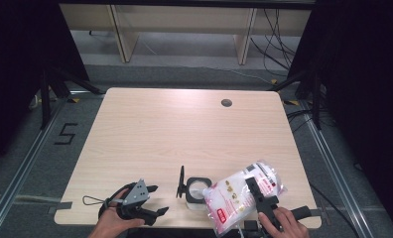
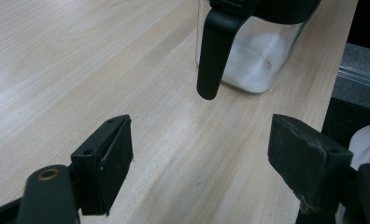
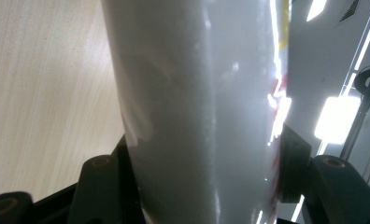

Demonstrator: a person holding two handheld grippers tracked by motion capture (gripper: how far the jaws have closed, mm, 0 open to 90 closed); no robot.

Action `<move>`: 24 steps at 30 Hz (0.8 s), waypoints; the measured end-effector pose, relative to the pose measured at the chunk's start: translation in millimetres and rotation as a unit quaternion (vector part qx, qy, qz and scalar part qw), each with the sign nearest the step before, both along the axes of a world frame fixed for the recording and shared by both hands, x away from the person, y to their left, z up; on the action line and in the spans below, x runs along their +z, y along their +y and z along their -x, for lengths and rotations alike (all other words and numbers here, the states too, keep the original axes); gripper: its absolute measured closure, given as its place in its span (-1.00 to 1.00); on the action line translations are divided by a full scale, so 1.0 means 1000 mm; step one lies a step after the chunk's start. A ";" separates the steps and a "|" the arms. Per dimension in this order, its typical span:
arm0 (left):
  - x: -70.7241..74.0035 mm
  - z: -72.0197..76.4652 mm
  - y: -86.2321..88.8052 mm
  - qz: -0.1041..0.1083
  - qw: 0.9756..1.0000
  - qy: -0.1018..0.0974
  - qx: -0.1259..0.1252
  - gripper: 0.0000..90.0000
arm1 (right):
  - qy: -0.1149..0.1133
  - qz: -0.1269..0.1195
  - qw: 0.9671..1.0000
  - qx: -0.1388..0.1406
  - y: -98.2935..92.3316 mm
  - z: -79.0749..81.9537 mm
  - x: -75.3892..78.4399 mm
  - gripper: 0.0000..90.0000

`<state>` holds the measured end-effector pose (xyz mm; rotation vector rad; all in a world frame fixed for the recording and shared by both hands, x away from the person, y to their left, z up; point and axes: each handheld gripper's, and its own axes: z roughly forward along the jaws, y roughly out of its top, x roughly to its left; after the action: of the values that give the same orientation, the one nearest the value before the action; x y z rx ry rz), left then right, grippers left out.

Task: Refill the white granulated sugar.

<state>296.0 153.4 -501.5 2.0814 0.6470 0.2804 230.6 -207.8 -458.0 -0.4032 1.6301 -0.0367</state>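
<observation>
A lab recording bay: black curtains [image 1: 16, 64], floor rails [image 1: 16, 173], loose cables [image 1: 279, 44] around one table [image 1: 184, 124]

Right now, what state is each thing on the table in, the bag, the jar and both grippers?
Bag: clamped in the right gripper, tilted with one corner over the jar's mouth.
Jar: upright on the table, lid flipped open, white powder inside.
Right gripper: shut on the bag.
Left gripper: open, nothing between its jaws, beside the jar.
Table: bare wood away from the near edge.
</observation>
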 end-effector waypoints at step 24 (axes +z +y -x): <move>0.000 0.000 0.000 -0.002 1.000 0.001 -0.001 -0.51 | 0.003 0.000 1.000 -0.002 0.000 0.000 0.000 -0.01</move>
<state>295.8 153.8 -501.4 2.0860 0.6466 0.2790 231.1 -207.6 -457.8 -0.4001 1.6372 -0.0381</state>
